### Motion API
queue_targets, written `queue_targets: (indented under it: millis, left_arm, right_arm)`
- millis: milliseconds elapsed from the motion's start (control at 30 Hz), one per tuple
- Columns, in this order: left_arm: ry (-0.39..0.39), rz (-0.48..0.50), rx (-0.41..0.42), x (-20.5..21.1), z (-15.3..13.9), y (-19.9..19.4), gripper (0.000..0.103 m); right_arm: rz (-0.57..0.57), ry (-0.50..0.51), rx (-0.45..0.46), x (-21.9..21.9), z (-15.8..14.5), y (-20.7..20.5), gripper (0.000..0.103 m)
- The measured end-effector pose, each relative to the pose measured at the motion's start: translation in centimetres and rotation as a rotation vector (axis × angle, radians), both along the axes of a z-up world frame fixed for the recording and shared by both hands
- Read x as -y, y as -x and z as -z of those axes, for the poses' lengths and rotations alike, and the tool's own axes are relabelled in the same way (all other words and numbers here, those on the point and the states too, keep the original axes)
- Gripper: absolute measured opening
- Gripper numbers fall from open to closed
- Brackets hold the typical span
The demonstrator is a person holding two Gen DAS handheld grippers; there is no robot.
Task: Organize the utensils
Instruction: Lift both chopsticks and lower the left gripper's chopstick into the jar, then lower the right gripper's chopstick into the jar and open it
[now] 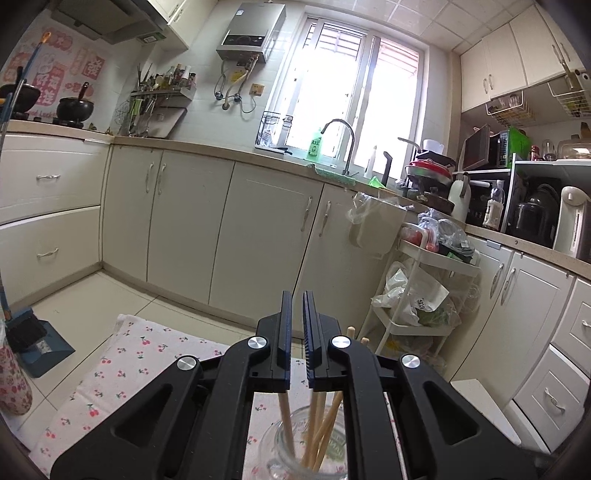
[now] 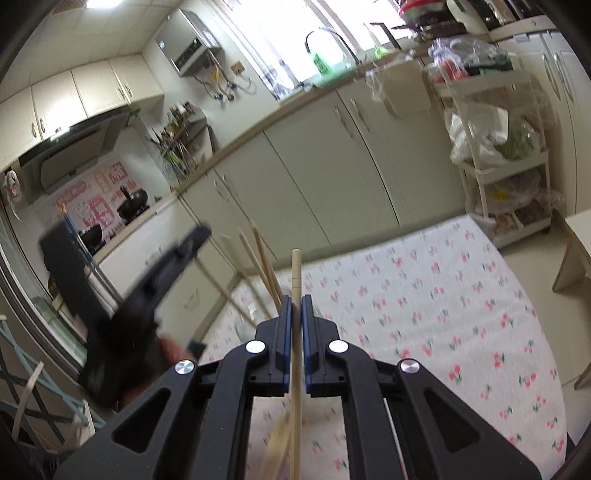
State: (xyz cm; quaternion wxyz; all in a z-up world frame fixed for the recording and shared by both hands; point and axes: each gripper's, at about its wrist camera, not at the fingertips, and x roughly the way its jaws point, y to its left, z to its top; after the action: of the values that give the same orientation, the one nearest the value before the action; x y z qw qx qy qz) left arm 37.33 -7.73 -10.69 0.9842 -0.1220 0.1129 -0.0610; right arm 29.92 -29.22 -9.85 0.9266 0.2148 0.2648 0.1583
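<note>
While the right gripper (image 2: pixel 296 301) pinches one wooden chopstick (image 2: pixel 296 269) upright between nearly closed fingers, the left gripper (image 1: pixel 297 295) hovers over the glass jar (image 1: pixel 308 448), a narrow gap between its fingers, holding nothing. More chopsticks (image 1: pixel 319 428) stand in the jar on the cherry-print cloth (image 1: pixel 122 373).

Home kitchen: cream cabinets (image 1: pixel 192 221), sink faucet (image 1: pixel 341 144), wall water heater (image 1: pixel 251 31), wok (image 1: pixel 75 107).

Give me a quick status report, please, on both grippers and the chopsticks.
Left hand-held gripper nearly shut, empty, above jar of chopsticks. Right hand-held gripper shut on one chopstick. Nothing in the way.
</note>
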Motion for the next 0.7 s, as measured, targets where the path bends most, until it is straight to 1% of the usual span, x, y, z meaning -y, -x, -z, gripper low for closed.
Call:
queue_targets:
  millis: [133,200,333,500,700]
  left_arm:
    - [0.020,-0.018,-0.016,-2.0,-0.2,2.3,0.014]
    - [0.029,-0.030,-0.038,-3.1,0.2,3.3,0.017]
    - [0.040,-0.051,-0.103,-5.4,2.0,4.9,0.021]
    - [0.063,-0.082,-0.178,-7.6,4.6,5.6,0.022]
    - [0.095,-0.091,-0.227,-9.0,6.5,5.3,0.023]
  right_arm:
    - [0.038,-0.029,0.084,-0.5,-2.4,-1.4,0.006]
    - [0.066,-0.054,0.134,-0.8,-3.6,-2.5,0.006]
    - [0.124,-0.097,0.210,-1.5,-5.0,-4.9,0.006]
    - [0.184,-0.109,0.247,-2.5,-5.1,-7.3,0.006]
    - [0.216,-0.023,0.271,-3.8,-4.0,-8.9,0.006]
